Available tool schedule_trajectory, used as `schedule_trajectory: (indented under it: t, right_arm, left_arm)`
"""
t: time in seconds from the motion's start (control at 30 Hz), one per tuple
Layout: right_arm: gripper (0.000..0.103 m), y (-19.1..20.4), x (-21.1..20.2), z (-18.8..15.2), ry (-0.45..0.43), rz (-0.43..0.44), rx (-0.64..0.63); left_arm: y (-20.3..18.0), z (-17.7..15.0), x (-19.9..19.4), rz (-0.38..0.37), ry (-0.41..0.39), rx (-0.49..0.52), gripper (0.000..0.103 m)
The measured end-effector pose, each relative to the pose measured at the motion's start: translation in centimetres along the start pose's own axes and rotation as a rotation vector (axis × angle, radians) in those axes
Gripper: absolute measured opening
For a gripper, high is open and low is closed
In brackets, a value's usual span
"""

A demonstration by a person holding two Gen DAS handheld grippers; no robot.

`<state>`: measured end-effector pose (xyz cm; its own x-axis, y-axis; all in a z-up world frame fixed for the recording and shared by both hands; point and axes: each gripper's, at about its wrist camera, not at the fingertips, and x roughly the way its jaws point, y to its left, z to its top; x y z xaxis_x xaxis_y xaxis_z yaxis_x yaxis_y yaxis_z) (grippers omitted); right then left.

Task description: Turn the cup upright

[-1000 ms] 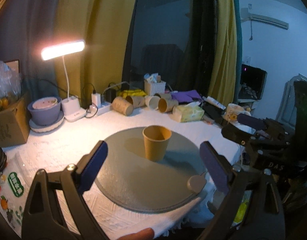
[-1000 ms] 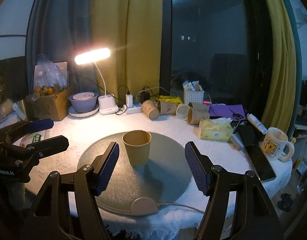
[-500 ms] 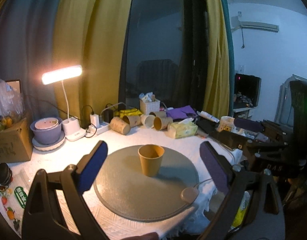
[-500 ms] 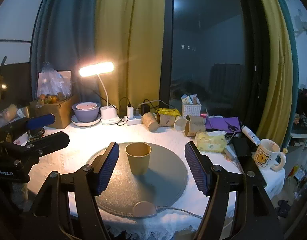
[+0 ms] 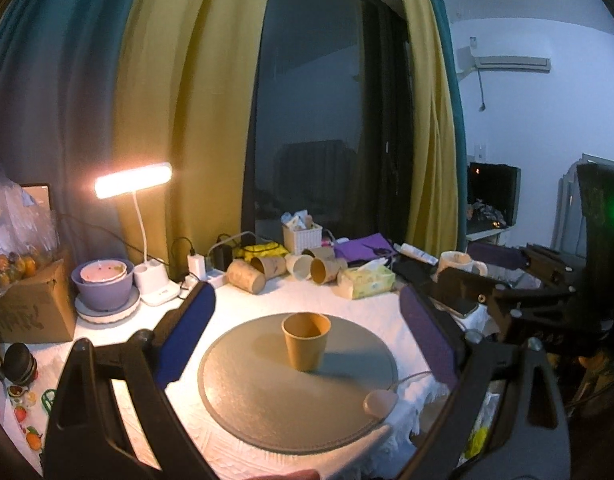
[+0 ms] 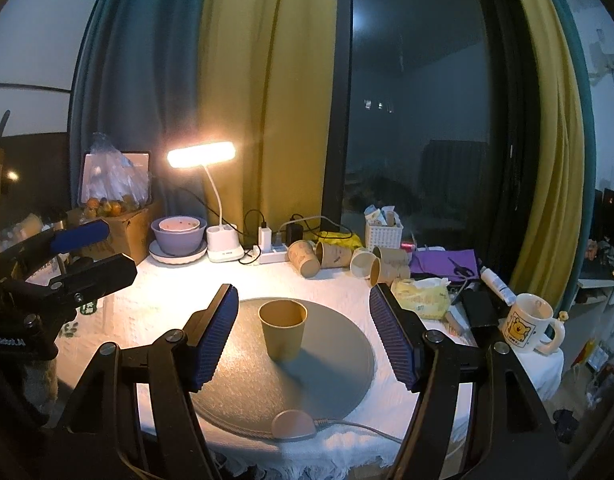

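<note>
Cup (image 5: pixel 306 341) stands upright, mouth up, near the middle of the round grey mat (image 5: pixel 267 412) on the white cloth (image 5: pixel 119 392); same cup (image 6: pixel 283 334) on the mat (image 6: pixel 339 372) in the right view. Nothing touches it.

L gripper (image 5: pixel 307 336): jaws spread wide, blue pads either side of the cup in view but well short of it, holding nothing. R gripper (image 6: pixel 303 334): also spread wide, released, cup seen between its pads w/o contact. Each gripper shows at the edge of the other's view: R one (image 5: pixel 539 292) at right, L one (image 6: pixel 71 264) at left.

Behind the mat: lit lamp (image 6: pixel 201 155), purple bowl (image 6: pixel 179 234), several paper cups on their sides (image 6: pixel 307 258), tissue pack (image 6: pixel 421 300), white mug (image 6: pixel 527 322) at the far right edge of the table.
</note>
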<state>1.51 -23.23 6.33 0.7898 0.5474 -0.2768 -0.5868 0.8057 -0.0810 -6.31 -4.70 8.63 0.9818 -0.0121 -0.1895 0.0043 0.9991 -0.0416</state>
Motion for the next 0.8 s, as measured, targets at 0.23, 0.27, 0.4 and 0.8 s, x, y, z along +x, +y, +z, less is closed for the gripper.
schedule_trajectory:
  t: [0.23,0.27,0.4,0.8]
  right_arm:
    - [0.071,0.14,-0.66,0.45,-0.017,0.001,-0.001]
    - [0.071,0.11,-0.64,0.45,-0.017,0.001,-0.001]
    - [0.071,0.26,-0.33,0.35,-0.011,0.009,0.0]
    - [0.071,0.29,0.3,-0.18,0.006,0.018,0.006]
  left_arm:
    - [-0.01,0.07,-0.45,-0.007,-0.002,0.02,0.094]
    - [0.03,0.06,-0.48,-0.005,-0.004,0.018,0.094]
    - [0.32,0.02,-0.69,0.012,-0.017,0.014,0.094]
    - [0.69,-0.04,-0.43,0.012,-0.014,0.011,0.094]
